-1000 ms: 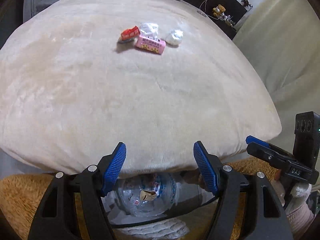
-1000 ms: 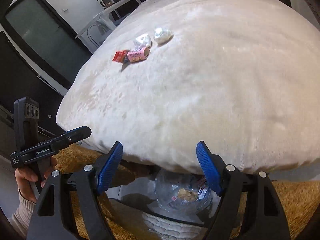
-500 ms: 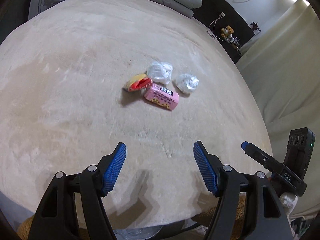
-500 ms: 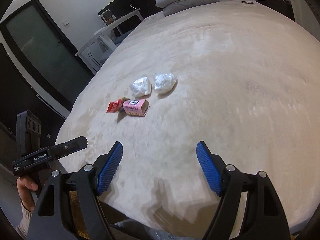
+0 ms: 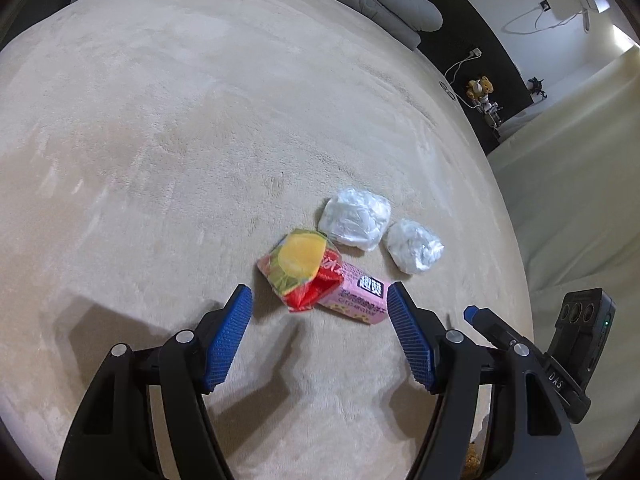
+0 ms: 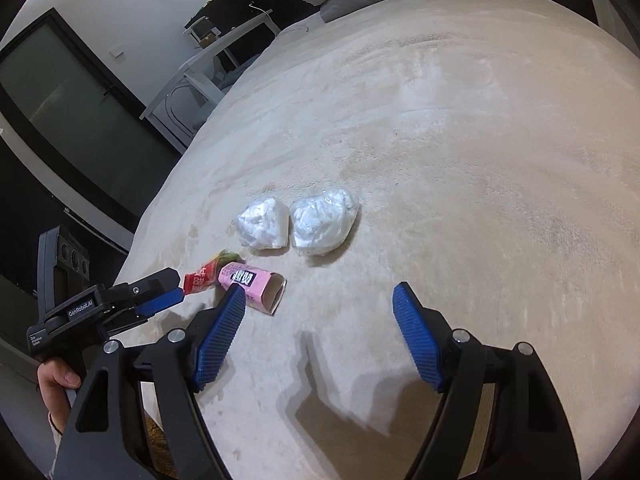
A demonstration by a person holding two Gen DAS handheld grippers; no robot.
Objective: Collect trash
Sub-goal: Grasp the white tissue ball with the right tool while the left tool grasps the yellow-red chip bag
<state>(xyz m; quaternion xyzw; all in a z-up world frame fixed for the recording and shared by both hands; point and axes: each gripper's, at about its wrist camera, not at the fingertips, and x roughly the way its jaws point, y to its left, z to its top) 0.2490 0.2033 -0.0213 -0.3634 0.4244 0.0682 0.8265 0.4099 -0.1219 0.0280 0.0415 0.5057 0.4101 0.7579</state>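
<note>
Both grippers, left [image 5: 319, 300] and right [image 6: 319, 300], gape empty; "GenRobot.AI" marks the left; pink box [image 5: 356, 298] print unreadable

Beige plush bed [image 5: 168, 128], trash strewn on top

Lying close together: pink carton [image 5: 356, 298] touching red-yellow wrapper [image 5: 300, 268], two crumpled clear plastic bags [image 5: 356, 222] [image 5: 414, 246]; grey pillows [image 5: 384, 4] at far end.

Black claw [image 5: 320, 312] with 2 ribbed blue pads [image 5: 230, 336].

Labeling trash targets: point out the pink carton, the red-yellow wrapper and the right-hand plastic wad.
pink carton [image 5: 360, 300], left wrist view, printed top face.
red-yellow wrapper [image 5: 300, 264], left wrist view, yellow patch.
right-hand plastic wad [image 6: 322, 220], right wrist view, crumpled middle.
</note>
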